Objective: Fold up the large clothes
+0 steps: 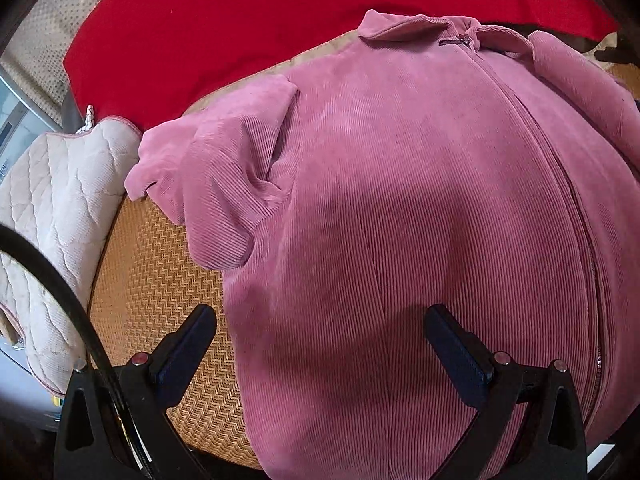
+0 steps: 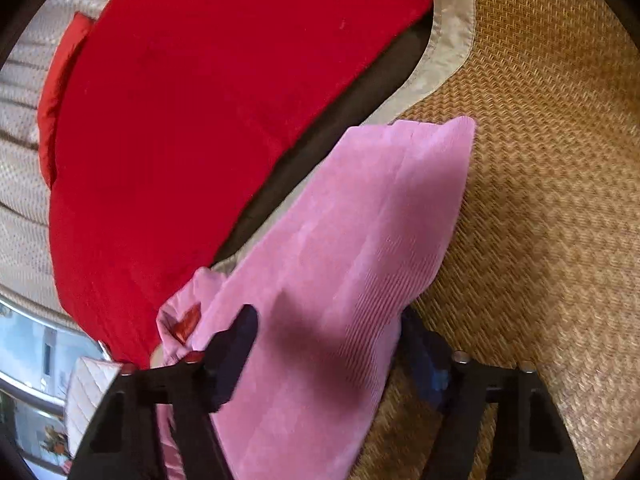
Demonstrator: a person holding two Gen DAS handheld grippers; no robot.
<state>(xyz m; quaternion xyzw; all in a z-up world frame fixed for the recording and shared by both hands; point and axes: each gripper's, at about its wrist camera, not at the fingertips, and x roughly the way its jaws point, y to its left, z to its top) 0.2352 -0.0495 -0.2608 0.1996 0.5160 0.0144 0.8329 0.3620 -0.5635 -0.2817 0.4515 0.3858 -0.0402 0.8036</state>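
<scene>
A pink corduroy jacket (image 1: 400,200) lies front up on a woven straw mat (image 1: 160,272), zip closed and collar (image 1: 420,26) at the far end. Its left sleeve (image 1: 224,168) is crumpled beside the body. My left gripper (image 1: 320,320) hovers open over the jacket's lower left edge, one finger above the mat and one above the cloth. In the right wrist view the other pink sleeve (image 2: 360,220) stretches away flat between the fingers of my right gripper (image 2: 328,324). These fingers stand apart at either edge of the sleeve without pinching it.
A red blanket (image 1: 240,20) lies beyond the jacket, over a beige-edged cloth (image 2: 452,40). A white quilted pad (image 1: 60,200) sits at the mat's left side. A black cable (image 1: 60,276) crosses the left wrist view. Bare mat (image 2: 540,200) extends right of the sleeve.
</scene>
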